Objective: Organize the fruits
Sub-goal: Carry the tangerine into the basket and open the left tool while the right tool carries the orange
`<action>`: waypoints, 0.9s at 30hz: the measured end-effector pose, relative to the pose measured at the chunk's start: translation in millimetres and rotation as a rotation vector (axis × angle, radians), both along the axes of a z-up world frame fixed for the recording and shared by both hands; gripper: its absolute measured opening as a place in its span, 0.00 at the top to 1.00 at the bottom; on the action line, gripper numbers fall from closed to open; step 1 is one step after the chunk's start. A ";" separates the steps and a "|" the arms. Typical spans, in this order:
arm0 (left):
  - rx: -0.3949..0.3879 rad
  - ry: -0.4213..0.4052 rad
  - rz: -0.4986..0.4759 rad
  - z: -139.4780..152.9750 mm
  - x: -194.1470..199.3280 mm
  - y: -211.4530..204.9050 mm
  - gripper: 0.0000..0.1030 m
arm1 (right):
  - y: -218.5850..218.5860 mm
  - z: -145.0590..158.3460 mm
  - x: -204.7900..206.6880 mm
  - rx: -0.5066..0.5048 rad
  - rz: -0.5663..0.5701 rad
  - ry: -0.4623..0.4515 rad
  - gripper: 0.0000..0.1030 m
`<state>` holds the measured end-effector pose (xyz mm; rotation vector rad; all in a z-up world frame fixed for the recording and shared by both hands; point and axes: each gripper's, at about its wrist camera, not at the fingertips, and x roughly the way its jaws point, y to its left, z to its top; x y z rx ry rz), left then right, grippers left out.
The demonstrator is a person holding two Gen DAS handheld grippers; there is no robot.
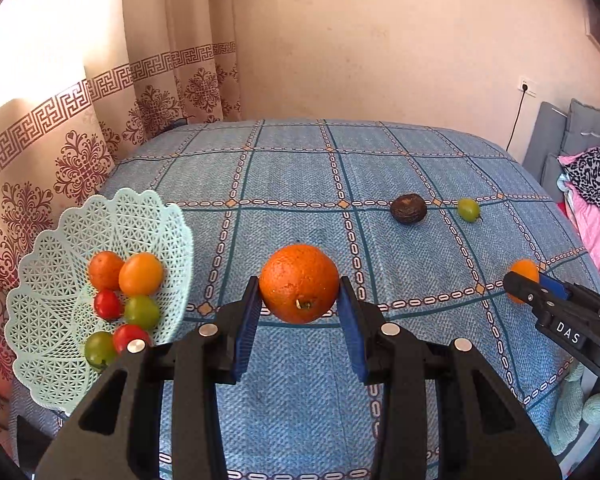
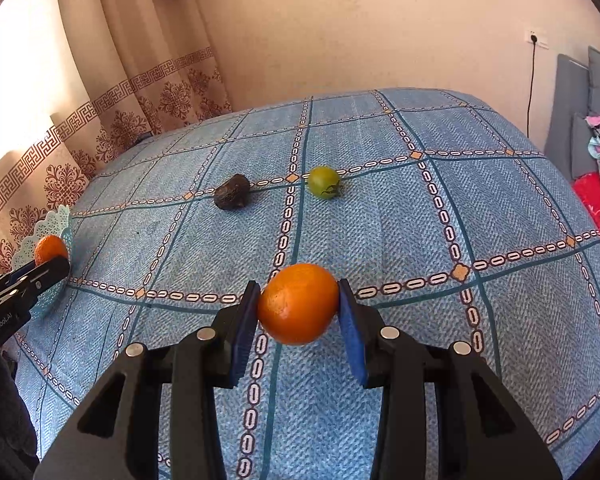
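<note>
My left gripper (image 1: 300,285) is shut on a large orange (image 1: 299,276), its blue pads pressed on both sides just above the blue checked cloth (image 1: 300,168). To its left, a pale green lattice basket (image 1: 112,212) holds several orange, red and green fruits. My right gripper (image 2: 299,294) is shut on a smaller smooth orange fruit (image 2: 298,308). The left wrist view shows this right gripper (image 1: 524,280) at the right edge, holding that fruit (image 1: 523,267). A dark wrinkled fruit (image 2: 232,197) and a green tomato (image 2: 323,182) lie on the cloth farther back.
Patterned curtains (image 1: 60,140) hang close behind the basket on the left. A pink wall (image 1: 380,40) stands past the far edge. A grey cushion and pink clothes (image 1: 588,184) sit off the right edge. Bare cloth lies between the two grippers.
</note>
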<state>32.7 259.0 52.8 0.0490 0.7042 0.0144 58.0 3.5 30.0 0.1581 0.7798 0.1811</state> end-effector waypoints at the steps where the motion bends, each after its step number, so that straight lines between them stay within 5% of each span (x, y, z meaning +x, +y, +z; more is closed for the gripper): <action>1: -0.001 -0.007 0.015 2.0 -1.2 5.8 0.62 | 3.7 0.9 -1.3 0.004 0.009 0.002 0.62; 23: -0.045 -0.036 0.309 12.4 -26.5 147.3 0.61 | 135.2 42.4 -10.6 0.048 0.247 -0.036 0.62; 24: -0.054 -0.030 0.319 11.3 -27.0 152.3 0.59 | 141.9 43.7 -10.9 0.048 0.258 -0.037 0.62; 25: -0.067 -0.025 0.329 10.0 -27.2 156.9 0.44 | 147.7 44.9 -10.6 0.049 0.269 -0.038 0.62; 27: -0.069 -0.050 0.368 10.9 -32.1 164.6 0.31 | 159.3 46.7 -10.7 0.051 0.290 -0.041 0.62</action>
